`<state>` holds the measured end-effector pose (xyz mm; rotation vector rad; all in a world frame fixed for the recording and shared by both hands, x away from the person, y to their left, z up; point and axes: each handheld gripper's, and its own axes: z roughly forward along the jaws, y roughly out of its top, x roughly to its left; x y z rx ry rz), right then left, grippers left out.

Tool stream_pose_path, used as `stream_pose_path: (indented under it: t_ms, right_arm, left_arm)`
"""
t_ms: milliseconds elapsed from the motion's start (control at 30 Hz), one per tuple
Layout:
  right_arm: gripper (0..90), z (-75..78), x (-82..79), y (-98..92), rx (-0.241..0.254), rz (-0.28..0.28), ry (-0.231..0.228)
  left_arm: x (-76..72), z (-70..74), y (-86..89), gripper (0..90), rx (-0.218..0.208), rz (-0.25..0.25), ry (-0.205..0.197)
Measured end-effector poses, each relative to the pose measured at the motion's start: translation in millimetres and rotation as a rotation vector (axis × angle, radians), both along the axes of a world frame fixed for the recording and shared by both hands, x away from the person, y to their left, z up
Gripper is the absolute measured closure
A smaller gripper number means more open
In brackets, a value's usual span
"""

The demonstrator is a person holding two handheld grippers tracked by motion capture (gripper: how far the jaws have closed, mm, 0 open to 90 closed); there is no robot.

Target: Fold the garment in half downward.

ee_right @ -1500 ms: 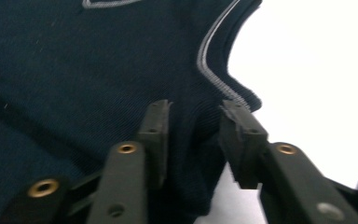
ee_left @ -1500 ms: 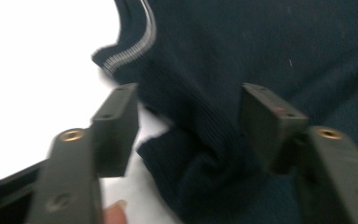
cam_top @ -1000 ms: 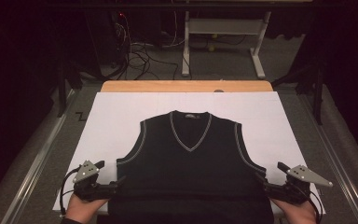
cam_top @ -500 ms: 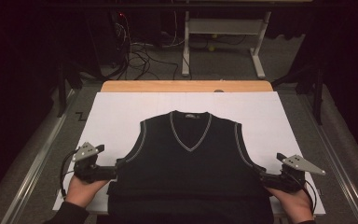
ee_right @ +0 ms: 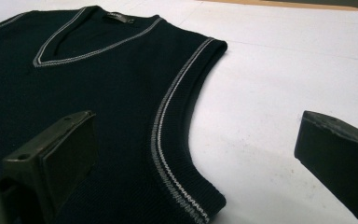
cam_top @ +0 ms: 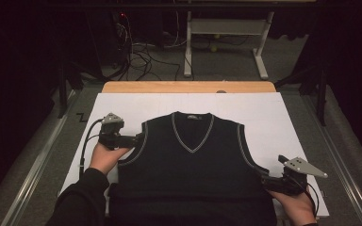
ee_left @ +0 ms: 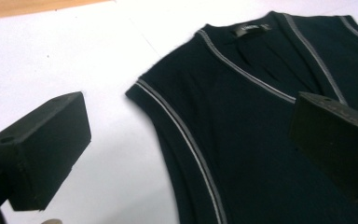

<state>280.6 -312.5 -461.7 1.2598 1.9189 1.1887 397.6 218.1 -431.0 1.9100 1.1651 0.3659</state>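
While a dark sleeveless V-neck vest lies flat and face up on the white sheet covering the counter, a person works at it with a gripper in each hand. The vest sits in the middle of the sheet, its collar toward the far edge and its hem at the near edge, with grey piping along the neckline and both armholes.

At the left, the left gripper is raised to the level of the vest's left armhole, held in the left hand. In the left gripper view its jaws stand wide apart, one over bare white sheet, the other over the dark knit, with the armhole edge running between them; they pinch nothing.

At the near right, the right gripper sits lower down, beside the bottom of the right armhole, held in the right hand. In the right gripper view its jaws are likewise spread, one over the vest body, the other over the sheet, the piped armhole edge lying between them and ungripped.
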Motion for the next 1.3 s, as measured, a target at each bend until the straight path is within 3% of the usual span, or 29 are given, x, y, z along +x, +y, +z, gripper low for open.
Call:
stream_pose_path:
  t_ms: [167, 333, 500, 633, 667, 733, 800, 867, 933, 1000, 1033, 1100, 1167, 1300]
  right_arm:
    - [0.0, -1.4, 0.3, -0.1, 0.001, 0.0, 0.008]
    - [0.0, -2.0, -1.4, -0.9, 0.005, 0.0, 0.007]
    - [0.0, -5.1, -0.3, -2.0, 0.007, -0.002, 0.019]
    - [0.0, -7.0, -1.1, -2.6, 0.008, -0.003, 0.023]
    - [0.0, -7.4, -0.7, -3.0, 0.01, -0.004, 0.025]
    - [0.0, -7.5, 0.3, -3.3, 0.009, -0.002, 0.026]
    - [0.0, -7.3, 0.4, -2.4, 0.005, -0.001, 0.023]
    - [0.1, -6.9, 0.7, -1.3, -0.001, 0.006, 0.023]
    - [1.1, -3.6, 1.0, 1.0, -0.007, 0.009, 0.024]
    - [3.3, 6.1, 0.9, 7.0, -0.007, 0.024, 0.016]
    - [5.4, 21.1, 6.0, 17.9, -0.027, 0.052, -0.008]
    - [6.0, 25.7, 9.6, 21.8, -0.036, 0.06, -0.017]
    - [6.8, 34.8, 24.7, 31.8, -0.048, 0.068, -0.017]
    - [10.5, 37.2, 70.9, 48.4, -0.081, 0.057, 0.059]
  left_arm:
    - [30.1, -6.2, -4.1, 8.9, 0.015, 0.016, 0.093]
    - [52.6, -14.4, -12.8, 15.8, 0.036, 0.052, 0.141]
    - [68.8, -25.3, -25.1, 22.7, 0.134, 0.086, 0.174]
    - [74.7, -34.4, -32.6, 31.1, 0.131, 0.085, 0.218]
    - [75.1, -37.5, -34.5, 36.1, 0.147, 0.083, 0.232]
    - [72.5, -38.2, -38.9, 40.6, 0.167, 0.077, 0.211]
    - [70.1, -37.7, -42.4, 51.1, 0.177, 0.06, 0.204]
    - [67.0, -38.1, -46.5, 63.1, 0.169, 0.052, 0.202]
    - [63.2, -40.0, -48.8, 68.7, 0.161, 0.054, 0.175]
    - [59.5, -45.6, -45.9, 70.1, 0.105, 0.078, 0.146]
    - [58.3, -48.3, -42.7, 71.0, 0.064, 0.09, 0.141]
    - [58.2, -49.0, -40.5, 71.0, 0.041, 0.091, 0.145]
    - [57.5, -49.4, -38.5, 71.1, 0.026, 0.09, 0.148]
    - [56.9, -50.6, -36.8, 71.1, 0.01, 0.091, 0.149]
